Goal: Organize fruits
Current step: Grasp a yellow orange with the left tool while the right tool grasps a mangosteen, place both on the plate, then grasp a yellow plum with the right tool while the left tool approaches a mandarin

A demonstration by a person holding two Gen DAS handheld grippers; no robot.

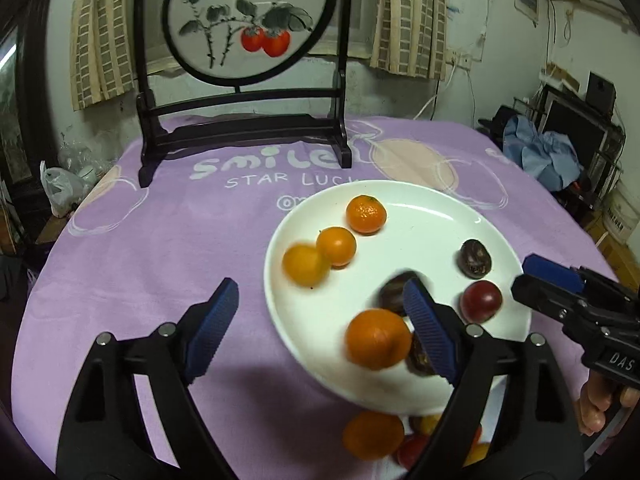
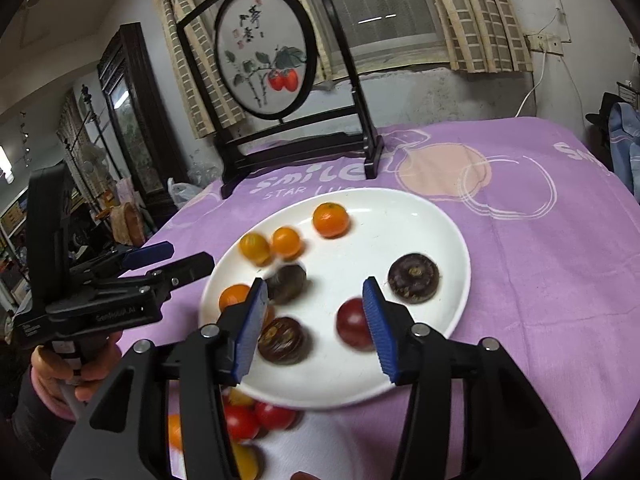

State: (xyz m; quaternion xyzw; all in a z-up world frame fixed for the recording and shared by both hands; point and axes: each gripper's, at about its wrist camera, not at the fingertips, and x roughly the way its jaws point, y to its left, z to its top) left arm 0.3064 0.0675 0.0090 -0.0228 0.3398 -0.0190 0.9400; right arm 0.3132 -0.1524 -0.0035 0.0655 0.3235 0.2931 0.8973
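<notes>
The left gripper (image 1: 320, 320) stands wide open above the near-left rim of the white plate (image 1: 420, 200), and nothing is between its blue pads. One pad hangs over the purple cloth (image 1: 160, 240), the other over the plate, in the lower middle of the left wrist view. The right gripper (image 2: 316, 328) is also open, but less wide, and it holds nothing; through its gap one sees only bare plate. Probably both tongs are empty because a fruit is just let go, though this is only a judgement: several fruits look blurred, as if they roll.

The plate lies in the middle of the cloth, in front of the dark wooden screen (image 1: 244, 40) with painted red fruits. It holds the sorted fruits in two loose groups. On its left side are the orange ones: a mandarin (image 1: 366, 214) at the upper part, two smaller orange fruits (image 1: 336, 246) just beside each other at the left rim, and a bigger orange (image 1: 378, 338) near the bottom. On its right side are the dark ones: a dark brown fruit (image 1: 475, 259), a red-purple fruit (image 1: 481, 301) below it, and two more dark fruits partly hidden behind the left pad.

More fruits (image 2: 256, 420), red, orange and yellow, lie on the cloth under the near edge of the plate, at the bottom of both views. They are not yet on the plate, so the task seems unfinished.
</notes>
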